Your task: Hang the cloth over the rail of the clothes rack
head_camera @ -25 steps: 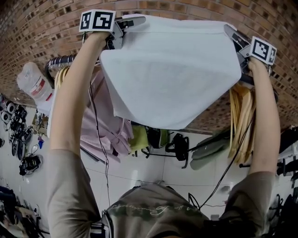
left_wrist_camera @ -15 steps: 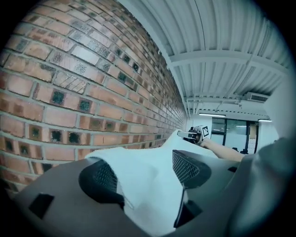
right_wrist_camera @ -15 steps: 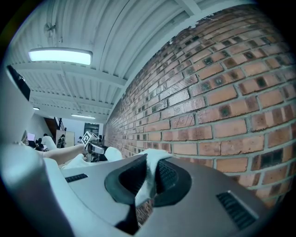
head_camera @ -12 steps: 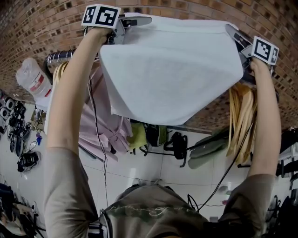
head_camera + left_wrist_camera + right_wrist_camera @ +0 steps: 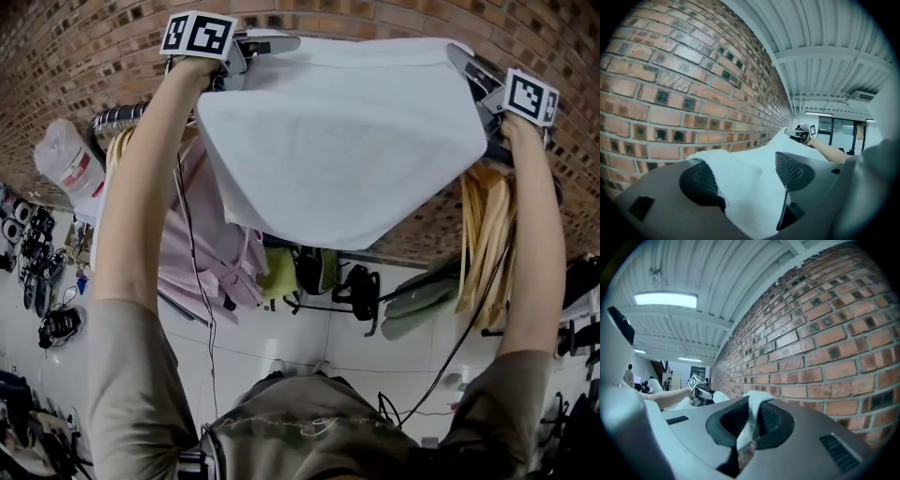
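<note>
A white cloth (image 5: pixel 347 141) is stretched between my two raised grippers, close to the brick wall, and its body hangs down in front of me. My left gripper (image 5: pixel 272 42) is at the cloth's top left corner. Its jaws have just been opening and now stand wide, with the corner (image 5: pixel 745 187) lying loose between them and against one pad. At the top right corner my right gripper (image 5: pixel 464 61) is shut on a pinched fold of cloth (image 5: pixel 754 399). The rack's rail (image 5: pixel 122 120) shows only at the left; the cloth hides the part behind it.
The brick wall (image 5: pixel 94 56) is right behind the grippers. A pink garment (image 5: pixel 211 253) hangs on the rail at the left and wooden hangers (image 5: pixel 483 244) at the right. Bags (image 5: pixel 319 277) and gear lie on the white floor below.
The left gripper's jaws have spread apart at the cloth's corner. Both hands stay raised in nearly the same place, and the cloth still hangs spread between them.
</note>
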A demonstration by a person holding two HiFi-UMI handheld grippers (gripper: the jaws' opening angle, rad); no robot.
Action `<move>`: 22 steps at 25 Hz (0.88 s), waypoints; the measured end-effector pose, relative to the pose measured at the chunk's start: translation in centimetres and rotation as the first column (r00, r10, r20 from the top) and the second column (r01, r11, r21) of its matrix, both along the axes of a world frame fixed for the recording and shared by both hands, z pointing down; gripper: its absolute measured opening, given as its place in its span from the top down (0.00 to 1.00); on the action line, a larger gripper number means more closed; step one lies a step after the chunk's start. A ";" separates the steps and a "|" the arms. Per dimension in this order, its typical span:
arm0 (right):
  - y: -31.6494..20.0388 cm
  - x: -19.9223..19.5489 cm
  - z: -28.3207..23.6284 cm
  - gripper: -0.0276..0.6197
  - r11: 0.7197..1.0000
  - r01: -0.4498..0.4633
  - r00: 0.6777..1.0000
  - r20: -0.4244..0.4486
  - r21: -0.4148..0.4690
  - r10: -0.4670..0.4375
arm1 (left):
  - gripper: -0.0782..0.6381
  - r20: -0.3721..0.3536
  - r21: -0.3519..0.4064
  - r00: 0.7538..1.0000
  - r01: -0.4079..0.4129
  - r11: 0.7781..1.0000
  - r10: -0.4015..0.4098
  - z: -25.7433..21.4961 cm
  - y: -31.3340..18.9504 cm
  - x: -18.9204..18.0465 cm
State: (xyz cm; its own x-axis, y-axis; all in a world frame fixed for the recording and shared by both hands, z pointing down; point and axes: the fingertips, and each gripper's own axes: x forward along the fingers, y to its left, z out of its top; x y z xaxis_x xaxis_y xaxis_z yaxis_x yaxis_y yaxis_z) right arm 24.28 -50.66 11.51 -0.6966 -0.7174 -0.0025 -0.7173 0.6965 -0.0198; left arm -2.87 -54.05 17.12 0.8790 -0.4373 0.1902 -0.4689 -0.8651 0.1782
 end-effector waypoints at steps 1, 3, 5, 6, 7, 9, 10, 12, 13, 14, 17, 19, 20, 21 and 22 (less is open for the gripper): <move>0.2 -0.4 -0.3 0.92 0.999 0.035 0.999 0.032 -0.001 -0.035 | 0.40 -0.002 -0.001 1.000 -0.001 1.000 0.001 0.0 0.1 0.0; 0.8 -1.4 -1.3 0.92 0.993 0.117 0.989 0.092 0.014 -0.118 | 0.40 0.001 -0.009 1.000 -0.012 1.000 0.012 0.0 0.3 0.1; 1.0 -1.6 -1.6 0.92 0.990 0.140 0.985 0.101 0.025 -0.142 | 0.40 0.004 -0.012 1.000 -0.016 1.000 0.016 0.0 0.4 0.3; 0.9 -1.6 -1.6 0.92 0.989 0.142 0.985 0.093 0.029 -0.144 | 0.40 0.003 -0.011 1.000 -0.015 1.000 0.015 0.0 0.4 0.3; 0.8 -1.6 -1.6 0.92 0.989 0.142 0.986 0.084 0.032 -0.144 | 0.40 0.001 -0.009 1.000 -0.013 1.000 0.013 -0.1 0.4 0.3; 0.6 -1.7 -1.4 0.92 0.991 0.134 0.988 0.072 0.024 -0.135 | 0.40 0.000 -0.007 1.000 -0.014 1.000 0.014 0.0 0.4 0.1; 0.3 -1.5 -1.1 0.91 0.993 0.116 0.991 0.073 0.006 -0.116 | 0.40 0.001 -0.007 1.000 -0.015 1.000 0.015 0.0 0.4 0.1; -0.6 0.1 -0.1 0.76 0.998 0.010 0.996 0.087 -0.064 -0.004 | 0.40 0.005 -0.006 1.000 -0.016 1.000 0.016 0.0 0.4 0.1; -1.0 0.9 0.4 0.73 0.995 -0.039 0.995 0.092 -0.096 0.048 | 0.40 0.008 -0.006 1.000 -0.016 1.000 0.016 0.0 0.4 0.2; -1.2 1.4 0.7 0.73 0.992 -0.063 0.993 0.093 -0.113 0.074 | 0.40 0.011 -0.006 1.000 -0.017 1.000 0.017 0.0 0.4 0.2; -1.4 1.7 1.0 0.73 0.987 -0.068 0.987 0.136 -0.143 0.087 | 0.40 0.013 -0.006 1.000 -0.016 1.000 0.016 0.1 0.4 0.3; -1.5 1.9 0.9 0.62 0.984 -0.070 0.978 0.185 -0.162 0.100 | 0.40 0.015 -0.003 1.000 -0.016 1.000 0.016 0.2 0.5 0.3; -1.5 2.3 0.7 0.61 0.983 -0.090 0.974 0.193 -0.159 0.120 | 0.40 0.019 -0.003 1.000 -0.018 1.000 0.018 0.2 0.5 0.4; -1.5 2.6 0.5 0.61 0.982 -0.108 0.970 0.199 -0.153 0.137 | 0.40 0.025 -0.004 0.999 -0.022 1.000 0.022 0.3 0.6 0.4; -1.6 2.8 0.3 0.61 0.982 -0.116 0.967 0.208 -0.149 0.146 | 0.40 0.032 -0.005 0.999 -0.026 1.000 0.026 0.5 0.7 0.5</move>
State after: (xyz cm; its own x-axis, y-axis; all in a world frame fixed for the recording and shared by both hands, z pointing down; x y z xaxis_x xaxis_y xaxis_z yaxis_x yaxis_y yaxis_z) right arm 27.12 -52.25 11.83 -0.5898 -0.8066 -0.0400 -0.7703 0.5767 -0.2719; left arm -2.40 -53.37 17.58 0.8836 -0.4130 0.2207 -0.4515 -0.8764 0.1678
